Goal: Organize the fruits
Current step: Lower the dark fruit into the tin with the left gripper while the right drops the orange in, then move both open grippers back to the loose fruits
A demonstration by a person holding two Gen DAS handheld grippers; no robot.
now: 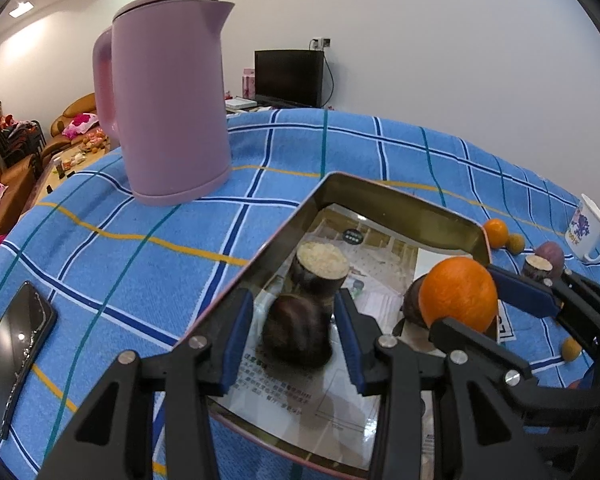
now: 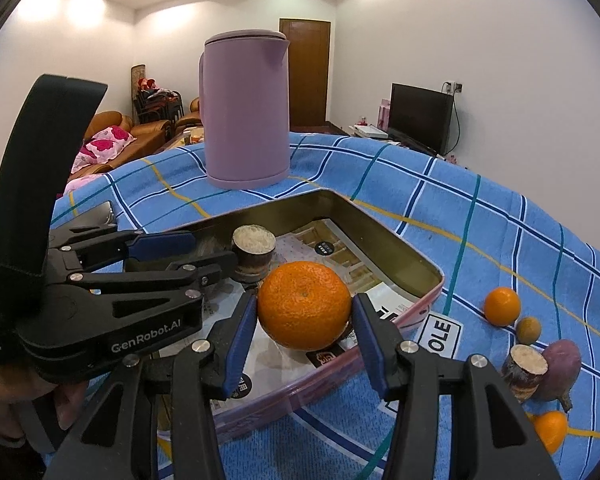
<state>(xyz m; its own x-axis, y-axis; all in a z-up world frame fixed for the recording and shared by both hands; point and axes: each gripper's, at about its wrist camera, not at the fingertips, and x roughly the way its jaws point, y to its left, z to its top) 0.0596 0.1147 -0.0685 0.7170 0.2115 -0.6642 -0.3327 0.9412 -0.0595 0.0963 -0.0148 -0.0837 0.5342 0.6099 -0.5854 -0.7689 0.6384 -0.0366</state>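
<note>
My right gripper (image 2: 305, 334): jaws flank round orange mandarin (image 2: 304, 306), contact unclear, over shallow gold metal tray (image 2: 384, 236). My left gripper (image 1: 294, 338): jaws open around blurred dark purple tuber (image 1: 296, 332) in tray.

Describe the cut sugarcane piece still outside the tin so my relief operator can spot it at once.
Start at the shallow metal tin on the blue checked cloth, then look to its right. The sugarcane stub leans against a purple sweet potato, below a small orange. Its pale, fibrous cut face and dark rind set it apart from the round fruit.
</note>
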